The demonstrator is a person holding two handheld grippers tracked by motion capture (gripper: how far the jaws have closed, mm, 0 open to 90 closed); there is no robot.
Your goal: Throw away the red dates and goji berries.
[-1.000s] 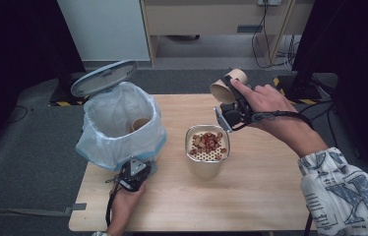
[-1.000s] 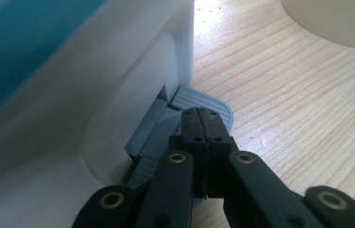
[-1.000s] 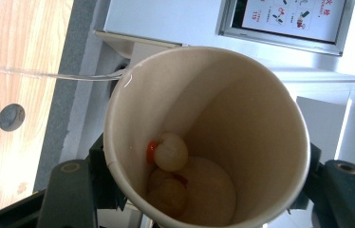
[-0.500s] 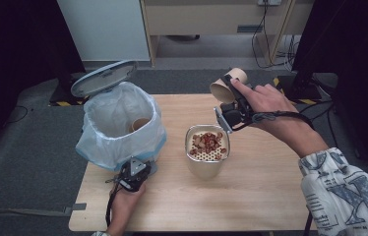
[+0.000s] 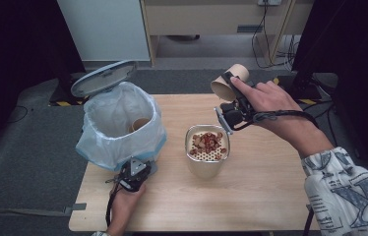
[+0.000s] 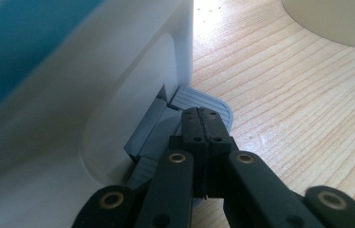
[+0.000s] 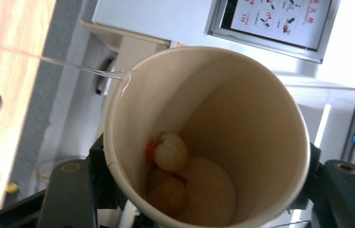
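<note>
Your right tongs (image 5: 229,83) grip a paper cup (image 5: 230,81) by its sides, held tipped in the air above the far edge of the tabletop (image 5: 270,196), just beyond the strainer pot (image 5: 206,156) with reddish bits on its perforated insert. In the right gripper view, 2 or 3 pale and red pieces (image 7: 168,156) sit at the cup's bottom. Your left tongs (image 6: 203,124) are closed, pressing the grey pedal (image 6: 199,102) at the foot of the white bin (image 5: 121,125), whose lid (image 5: 103,77) stands raised.

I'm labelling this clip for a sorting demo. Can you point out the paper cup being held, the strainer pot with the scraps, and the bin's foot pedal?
paper cup (image 7: 204,118): right gripper view, inner wall.
strainer pot (image 5: 206,167): high view, front wall.
foot pedal (image 6: 199,102): left gripper view, ribbed top.
</note>
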